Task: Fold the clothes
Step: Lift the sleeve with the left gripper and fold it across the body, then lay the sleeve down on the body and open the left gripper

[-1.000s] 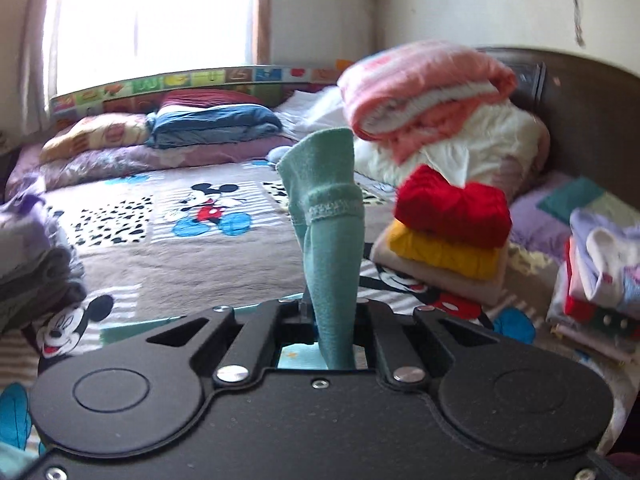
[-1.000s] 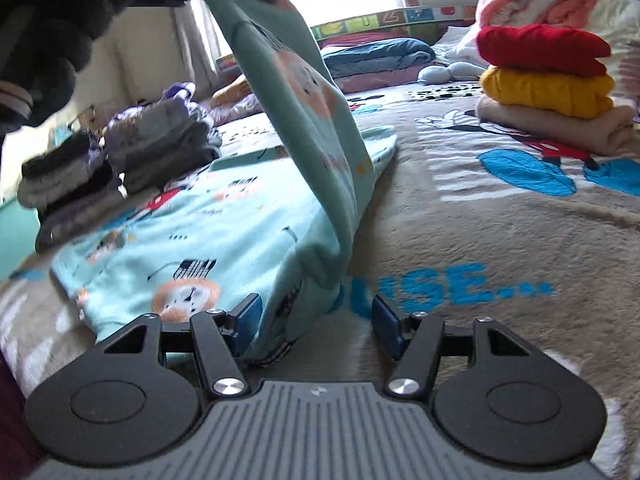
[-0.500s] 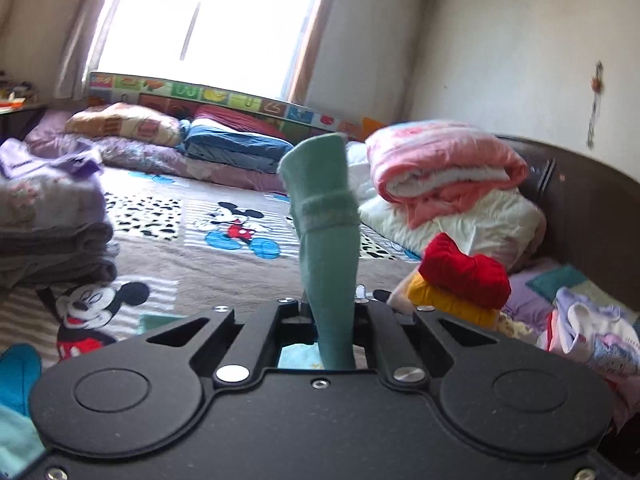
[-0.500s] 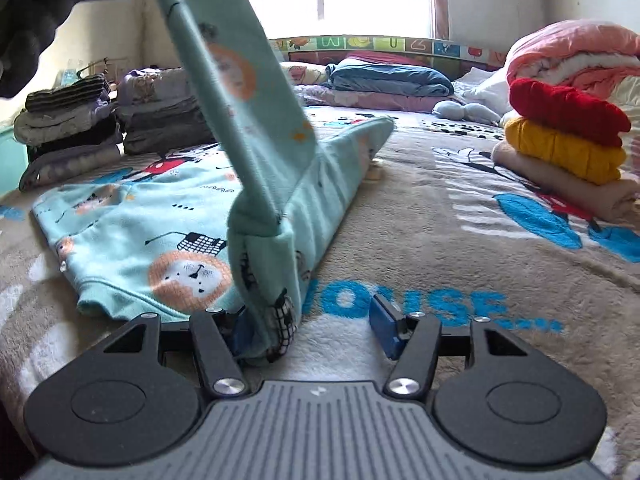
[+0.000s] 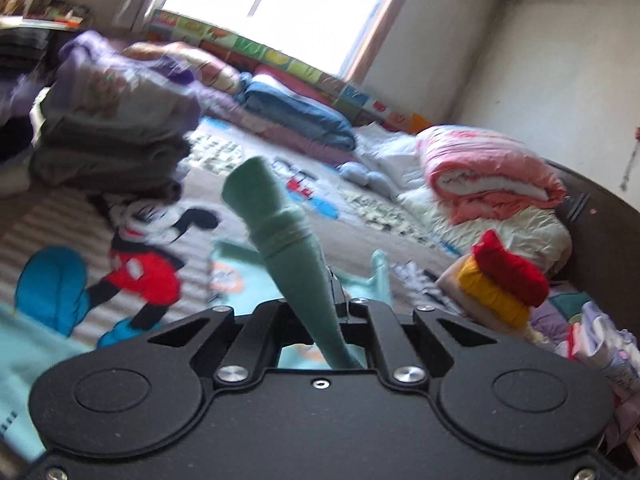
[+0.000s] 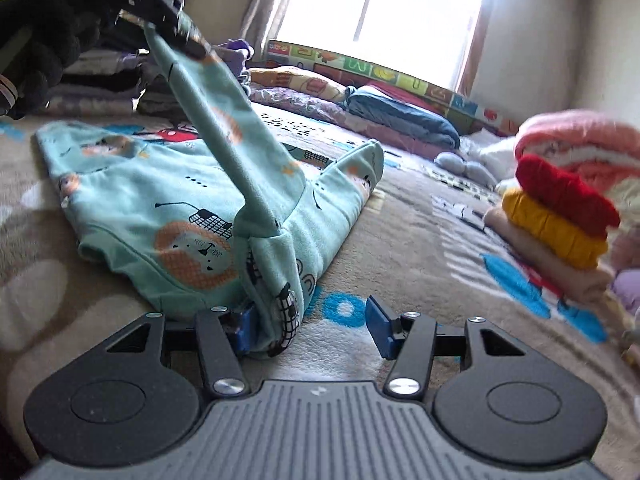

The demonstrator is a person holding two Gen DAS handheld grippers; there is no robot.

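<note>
1. The view from the left claw (image 5: 334, 304) has tipped since a second ago, and the stack of folded grey clothes (image 5: 108, 144) now looks closer.
2. The left claw is clamped tight on a sleeve (image 5: 280, 240) of the blue-green lion top (image 6: 160, 200), holding the sleeve up above the top.
3. The right claw (image 6: 308, 326) has just been closing but its jaws stand apart.
4. A folded edge of the top sits between them, touching the left pad (image 6: 245, 328); the other pad is clear of it.
5. The top lies on the bed (image 6: 400, 248), left of the red and yellow pile (image 6: 556, 216).
</note>
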